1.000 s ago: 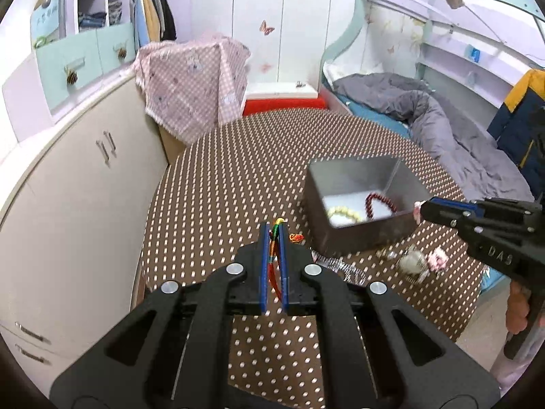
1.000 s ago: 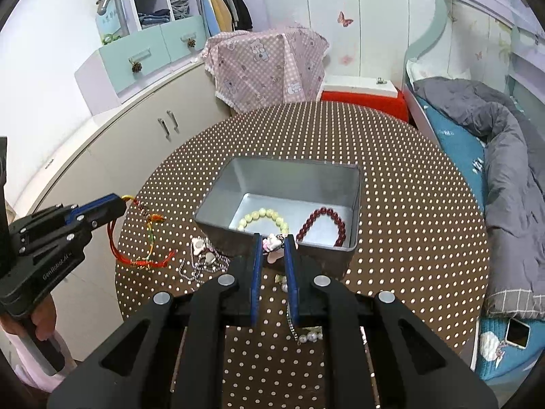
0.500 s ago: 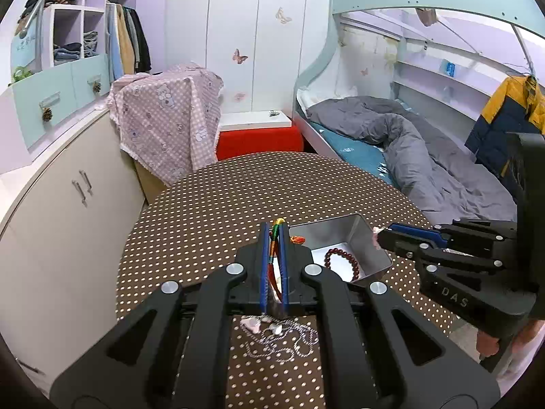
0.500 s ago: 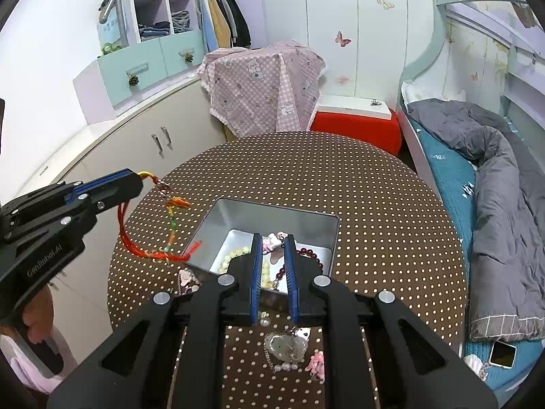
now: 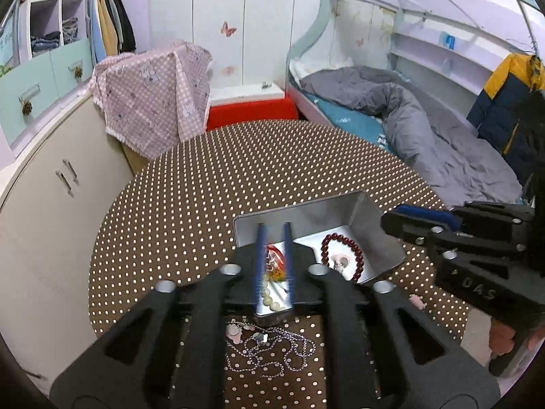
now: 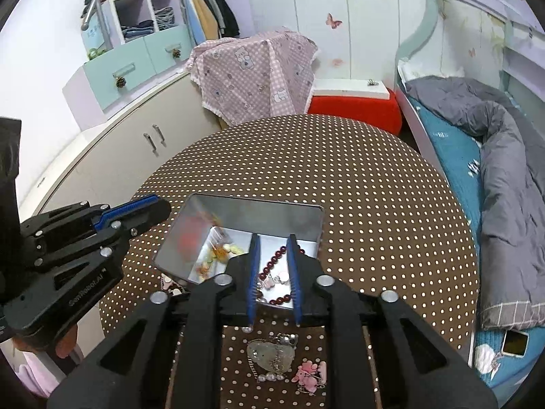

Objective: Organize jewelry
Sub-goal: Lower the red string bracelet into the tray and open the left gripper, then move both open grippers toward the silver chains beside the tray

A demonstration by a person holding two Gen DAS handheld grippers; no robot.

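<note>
Hovering side by side over the metal tin (image 6: 238, 209), both tools pointed steeply down at it: the left gripper (image 5: 273, 235) hung above the tin's left half, the right gripper (image 6: 273, 243) above its right half. Each pair of jaws had just been opening and stood slightly apart, with nothing pressed between the pads. Inside the tin lay 1 red cord bracelet (image 5: 275, 255) with small coloured beads (blurred in the right view), 1 pale yellow-green bead bracelet (image 5: 270, 298), 1 dark red bead bracelet (image 5: 342, 248) and, ringed by that one, 1 small pink-and-white piece (image 5: 340, 261). Outside the tin, near the table's edge, rested 1 tangled silver ball chain (image 5: 269, 349), 1 silver heart-shaped pendant (image 6: 270, 354) on its chain and 1 small pink charm (image 6: 308, 376). The round table (image 6: 340, 170) wore a brown cloth with pale dots. Around it stood a cream cabinet (image 6: 136, 150), a pink checked cloth (image 6: 252, 68) draped over something, a red stool (image 6: 354, 109) and a bed with a grey duvet (image 6: 507, 156).
</note>
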